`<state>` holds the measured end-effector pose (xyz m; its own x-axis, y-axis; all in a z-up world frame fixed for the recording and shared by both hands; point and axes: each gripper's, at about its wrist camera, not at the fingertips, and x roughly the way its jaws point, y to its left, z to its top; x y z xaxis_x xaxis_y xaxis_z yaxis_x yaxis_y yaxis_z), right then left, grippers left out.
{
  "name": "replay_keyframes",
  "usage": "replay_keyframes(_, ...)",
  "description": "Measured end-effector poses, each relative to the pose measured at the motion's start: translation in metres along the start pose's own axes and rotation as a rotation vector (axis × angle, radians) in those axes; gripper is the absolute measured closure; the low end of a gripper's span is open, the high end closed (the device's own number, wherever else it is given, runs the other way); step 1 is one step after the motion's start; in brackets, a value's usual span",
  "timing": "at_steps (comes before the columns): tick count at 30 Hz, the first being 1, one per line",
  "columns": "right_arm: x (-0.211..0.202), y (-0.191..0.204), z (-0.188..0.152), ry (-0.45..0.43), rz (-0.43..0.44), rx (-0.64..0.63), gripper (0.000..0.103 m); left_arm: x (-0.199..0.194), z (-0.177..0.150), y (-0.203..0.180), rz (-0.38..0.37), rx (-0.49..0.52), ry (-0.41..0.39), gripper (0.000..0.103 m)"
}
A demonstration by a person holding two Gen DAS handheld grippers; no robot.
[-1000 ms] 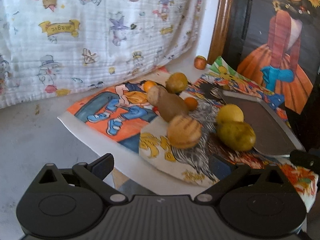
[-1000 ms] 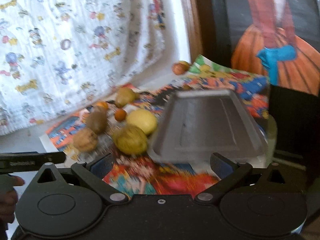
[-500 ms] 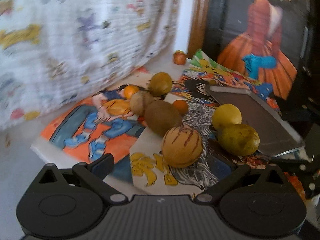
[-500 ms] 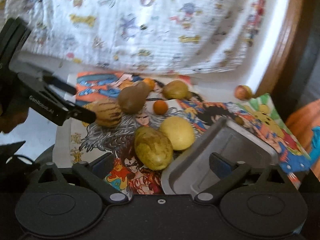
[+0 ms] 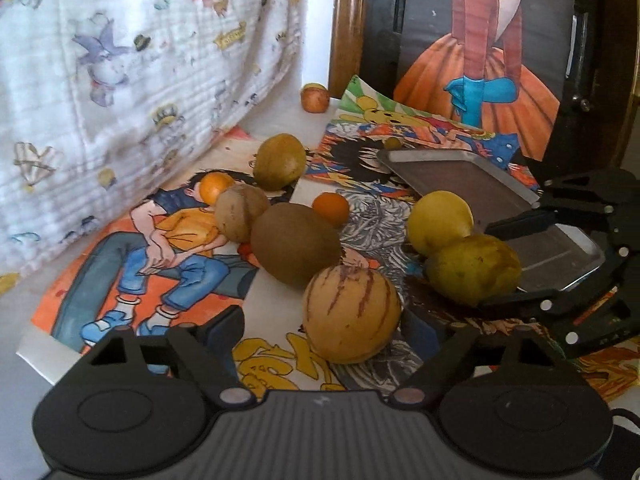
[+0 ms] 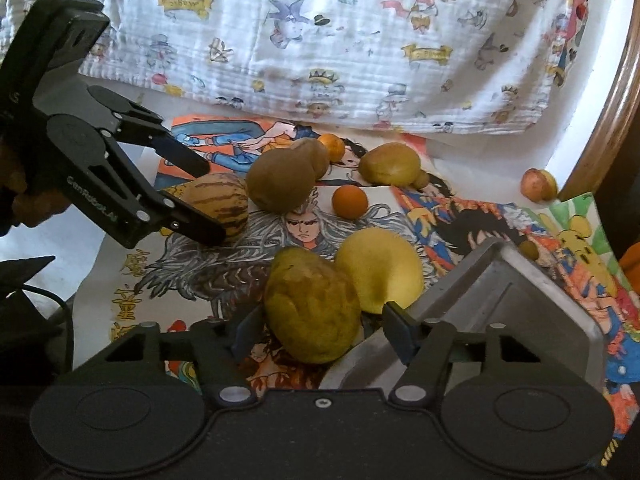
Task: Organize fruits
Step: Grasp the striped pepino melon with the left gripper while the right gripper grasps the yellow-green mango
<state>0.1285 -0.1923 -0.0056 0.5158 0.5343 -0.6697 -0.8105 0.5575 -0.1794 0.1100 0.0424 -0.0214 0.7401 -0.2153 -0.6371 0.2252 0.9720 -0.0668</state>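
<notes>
In the left wrist view, the left gripper (image 5: 320,322) sits at the bottom of the frame with its jaws spread wide on either side of a striped tan fruit (image 5: 351,315), not touching it as far as can be seen. Just above that lie a brown kiwi (image 5: 295,243), a smaller tan fruit (image 5: 241,212), two small oranges (image 5: 330,209) and a greenish fruit (image 5: 279,161), all on colourful drawings (image 5: 168,240) spread over the table. A reddish fruit (image 5: 314,97) rests alone near the top centre, beside a patterned white cloth (image 5: 120,60). At right, the right gripper (image 5: 504,264) reaches in with jaws apart around a yellow-green fruit (image 5: 472,274), which touches a yellow lemon (image 5: 439,222). Behind them lies a metal tray (image 5: 460,176). In the right wrist view, the right gripper (image 6: 316,320) brackets the yellow-green fruit (image 6: 312,306) at lower centre, fingers not pressed on it, with the tray (image 6: 520,300) at lower right.
</notes>
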Motion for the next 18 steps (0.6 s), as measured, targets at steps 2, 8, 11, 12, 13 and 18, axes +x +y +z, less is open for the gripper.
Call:
replay_keyframes(2,0.0023,0.0012,-0.0009,0.001,0.012,-0.012,0.042,0.0022,0.0002,0.0018,-0.025,-0.011,0.008,0.023)
replay_keyframes(8,0.0083,0.0029,0.0001,-0.005,0.036,-0.020,0.042,0.0055,0.0021,0.0041,-0.058,-0.028,0.012,0.031)
replay_keyframes(11,0.0095,0.0034,0.0002,-0.010,0.039,-0.022,0.042,0.0067,0.0034,0.0053,-0.065,-0.041,0.012,0.034)
replay_keyframes(12,0.0094,0.0034,-0.0003,-0.012,0.039,-0.021,0.042,0.0068,0.0036,0.0055,-0.068,-0.045,0.011,0.035)
replay_keyframes(13,0.0097,0.0031,-0.0003,-0.014,0.039,-0.018,0.042,0.0070,0.0038,0.0053,-0.072,-0.047,0.009,0.037)
replay_keyframes(18,0.0101,0.0009,-0.0021,-0.029,0.027,0.004,0.047,0.0078,0.0036,0.0025,-0.082,-0.060,0.004,0.046)
